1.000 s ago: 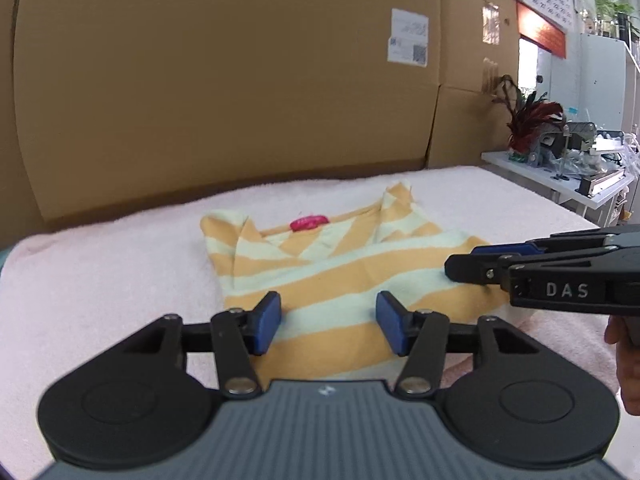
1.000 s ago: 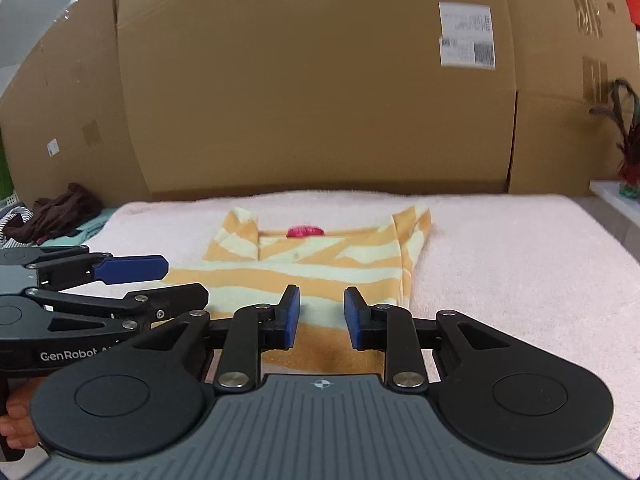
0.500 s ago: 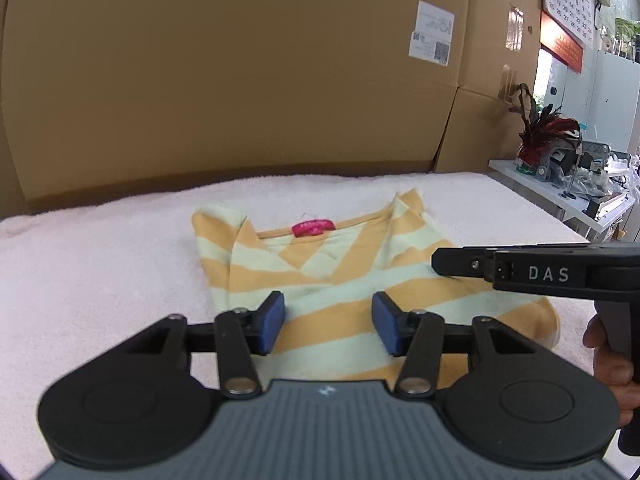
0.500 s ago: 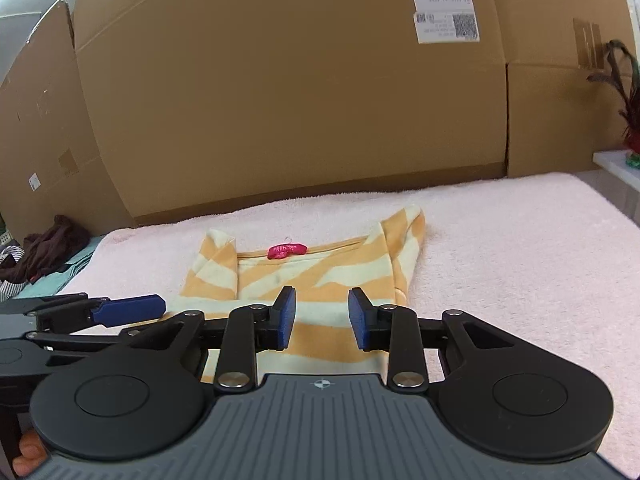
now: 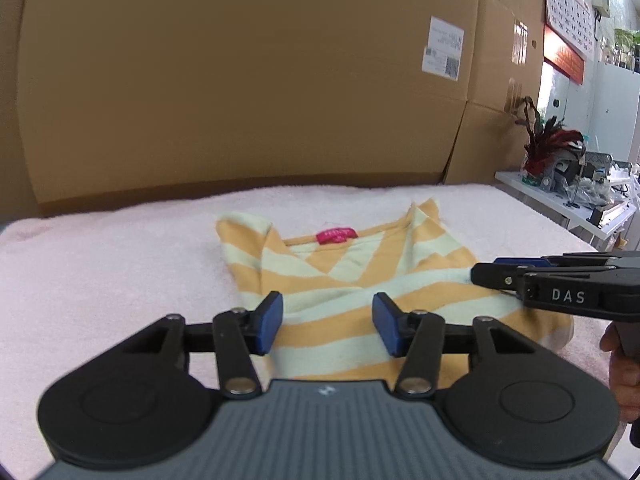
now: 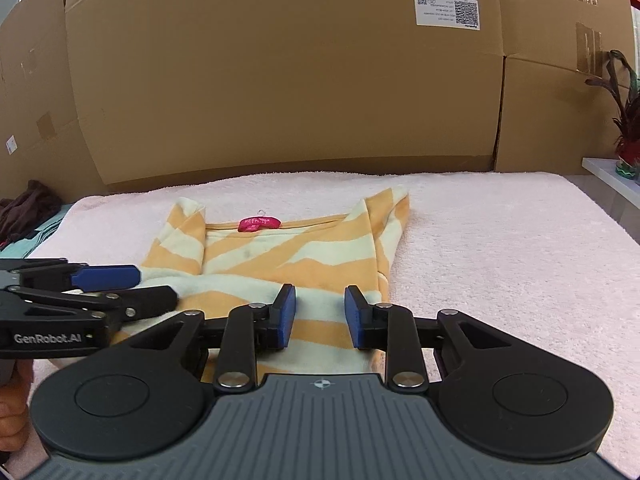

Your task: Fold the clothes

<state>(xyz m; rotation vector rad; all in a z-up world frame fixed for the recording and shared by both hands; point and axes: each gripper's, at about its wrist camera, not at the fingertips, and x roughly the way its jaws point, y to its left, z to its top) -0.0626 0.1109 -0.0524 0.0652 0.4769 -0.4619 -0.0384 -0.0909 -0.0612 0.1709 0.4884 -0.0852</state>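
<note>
**Both grippers hover open over the half-folded striped shirt**

Since a second ago, we see the left gripper (image 5: 327,325) narrow its jaws a little, though they have now settled with a clear gap and nothing pinched between the blue pads; the shirt also sits further to the right in its view than before. Our right gripper (image 6: 319,317) has just closed slightly, yet its pads too stand apart, empty, above the hem.

We find the orange-and-cream striped shirt (image 6: 280,264) lying flat on the pink towel (image 6: 500,264), sleeves folded inward, its pink neck label (image 5: 336,237) facing up at the far edge. Tall cardboard boxes (image 5: 248,80) stand behind the towel. From the right wrist view, dark clothes (image 6: 26,208) lie heaped at the left edge.
</note>
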